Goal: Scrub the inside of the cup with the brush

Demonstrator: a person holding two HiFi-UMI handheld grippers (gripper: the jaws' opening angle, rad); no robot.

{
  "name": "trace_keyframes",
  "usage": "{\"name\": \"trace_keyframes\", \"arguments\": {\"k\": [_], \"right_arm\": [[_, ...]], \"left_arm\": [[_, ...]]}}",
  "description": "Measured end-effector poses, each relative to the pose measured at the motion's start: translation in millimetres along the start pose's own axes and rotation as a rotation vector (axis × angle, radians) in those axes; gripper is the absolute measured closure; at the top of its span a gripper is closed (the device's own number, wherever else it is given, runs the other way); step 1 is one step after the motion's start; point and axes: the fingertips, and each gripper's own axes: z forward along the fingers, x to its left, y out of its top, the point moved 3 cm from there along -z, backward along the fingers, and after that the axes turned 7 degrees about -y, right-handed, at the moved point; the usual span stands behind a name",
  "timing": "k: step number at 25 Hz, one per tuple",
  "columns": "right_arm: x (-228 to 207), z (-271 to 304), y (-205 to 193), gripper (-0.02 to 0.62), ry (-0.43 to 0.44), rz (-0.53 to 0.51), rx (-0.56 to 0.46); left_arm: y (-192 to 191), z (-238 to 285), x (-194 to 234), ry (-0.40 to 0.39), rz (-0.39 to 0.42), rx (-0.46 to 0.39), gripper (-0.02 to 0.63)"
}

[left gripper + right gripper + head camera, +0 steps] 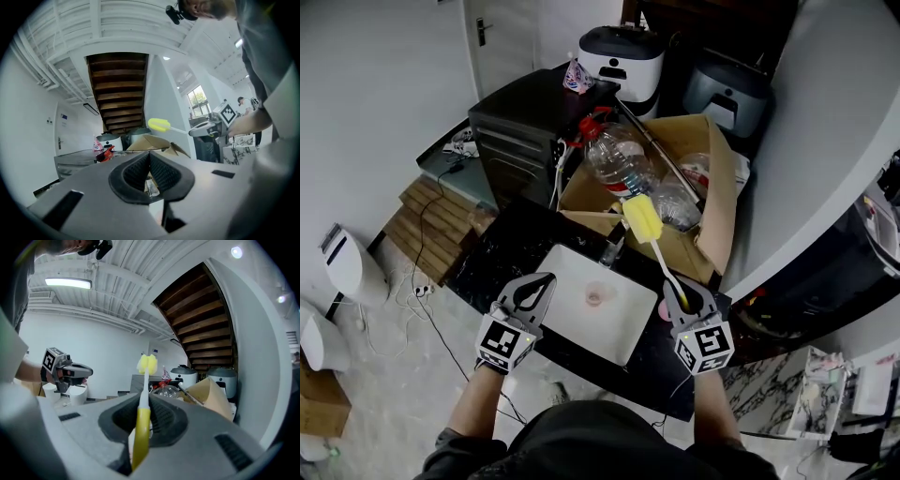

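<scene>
A small pale cup (pixel 594 298) stands on a white board (pixel 619 333) on the black table. My left gripper (pixel 546 279) hovers over the board's left edge, a little left of the cup, its jaws shut. In the left gripper view the pads (pixel 161 174) meet at the tip, and a small clear thing I cannot make out shows low in the gap. My right gripper (pixel 686 292), at the board's right edge, is shut on the yellow handle of a brush (pixel 664 265). Its yellow sponge head (pixel 642 218) points away over the box. In the right gripper view the brush (pixel 140 427) runs up to its head (pixel 147 363).
Behind the board stands an open cardboard box (pixel 717 197) holding plastic bottles (pixel 619 155). A black cabinet (pixel 520 122) and two round appliances (pixel 623 56) are further back. A white curved wall (pixel 825 141) rises at the right. Cables (pixel 417 291) lie on the floor at left.
</scene>
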Motion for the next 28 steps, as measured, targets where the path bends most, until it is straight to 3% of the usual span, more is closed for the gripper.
{"name": "trace_keyframes", "arguments": {"k": [28], "right_arm": [[-3, -18, 4, 0.561, -0.029, -0.015, -0.021]], "left_arm": [[5, 0, -16, -0.045, 0.022, 0.008, 0.604]]}}
